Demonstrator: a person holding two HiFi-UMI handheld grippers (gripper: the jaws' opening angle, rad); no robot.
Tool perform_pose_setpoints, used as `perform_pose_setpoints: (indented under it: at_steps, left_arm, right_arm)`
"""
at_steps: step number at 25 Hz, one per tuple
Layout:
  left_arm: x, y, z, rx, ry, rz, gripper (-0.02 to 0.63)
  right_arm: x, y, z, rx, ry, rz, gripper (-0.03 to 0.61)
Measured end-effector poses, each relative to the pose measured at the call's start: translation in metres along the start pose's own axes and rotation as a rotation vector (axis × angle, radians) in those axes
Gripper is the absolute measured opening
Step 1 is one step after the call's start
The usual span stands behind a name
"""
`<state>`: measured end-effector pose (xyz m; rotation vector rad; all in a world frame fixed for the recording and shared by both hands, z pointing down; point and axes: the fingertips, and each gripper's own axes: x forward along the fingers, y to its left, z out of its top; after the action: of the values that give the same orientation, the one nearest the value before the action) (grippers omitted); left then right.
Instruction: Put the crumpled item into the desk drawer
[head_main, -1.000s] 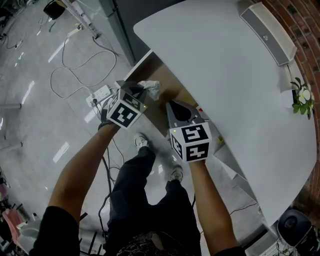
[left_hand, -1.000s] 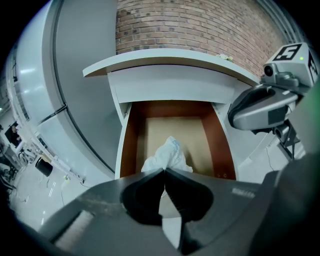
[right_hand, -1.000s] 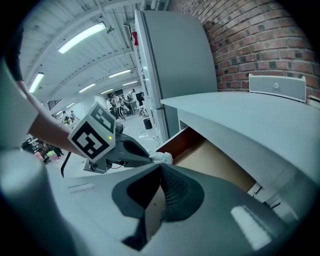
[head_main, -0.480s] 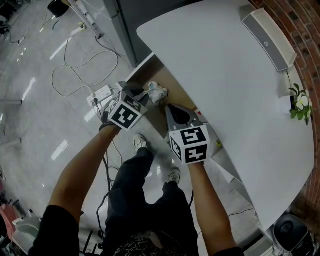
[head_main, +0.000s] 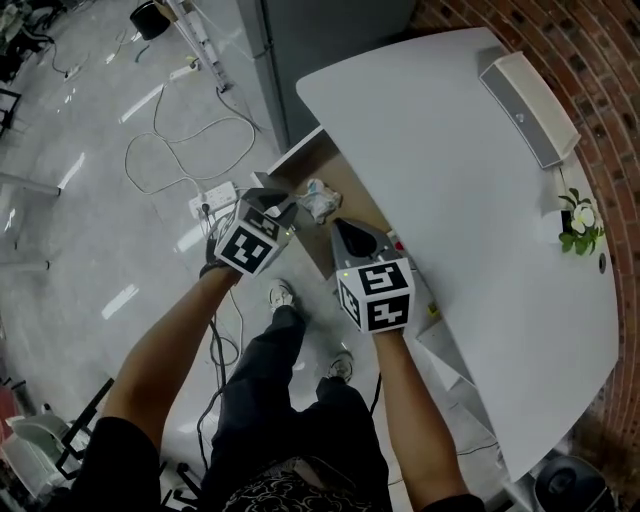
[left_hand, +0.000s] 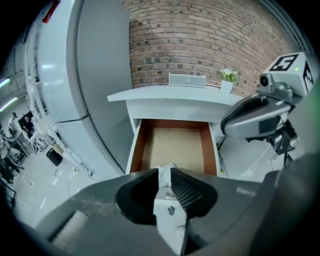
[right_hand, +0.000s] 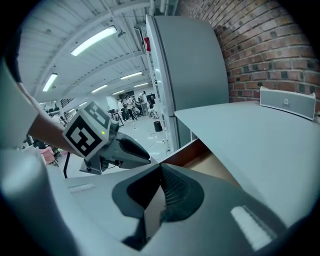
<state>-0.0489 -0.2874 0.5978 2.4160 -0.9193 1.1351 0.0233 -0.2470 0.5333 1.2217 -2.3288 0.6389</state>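
Left tongs (left_hand: 164, 175) are nearly closed, pinching a thin edge of a white wad (head_main: 318, 198). The wad hangs at their tip over the open drawer (left_hand: 175, 145), near its front, not yet resting inside. The drawer's brown floor looks bare. Right tongs (right_hand: 159, 170) are closed on nothing, held just beside the drawer under the edge of the white counter (head_main: 470, 170). Risks, as I judge them: the grip is slight and the wad sits close to the front rim, so letting go here could drop it onto the rim or the floor. The right tongs could also nudge the drawer.
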Motion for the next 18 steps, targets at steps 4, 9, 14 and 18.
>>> perform_pose_setpoints:
  at_steps: [4, 9, 14, 18]
  left_arm:
    - [-0.033, 0.001, 0.008, -0.026, -0.027, 0.034, 0.084]
    - [-0.071, 0.010, 0.026, -0.073, -0.088, 0.092, 0.084]
    - [-0.109, 0.021, 0.046, -0.126, -0.160, 0.139, 0.084]
    - [-0.134, 0.031, 0.061, -0.167, -0.216, 0.171, 0.084]
  right_arm:
    - [-0.011, 0.012, 0.015, -0.007, -0.010, 0.020, 0.003]
    - [-0.020, 0.020, 0.044, -0.044, -0.043, 0.041, 0.003]
    - [-0.026, 0.035, 0.077, -0.082, -0.073, 0.060, 0.003]
    - [-0.028, 0.039, 0.103, -0.108, -0.092, 0.071, 0.003]
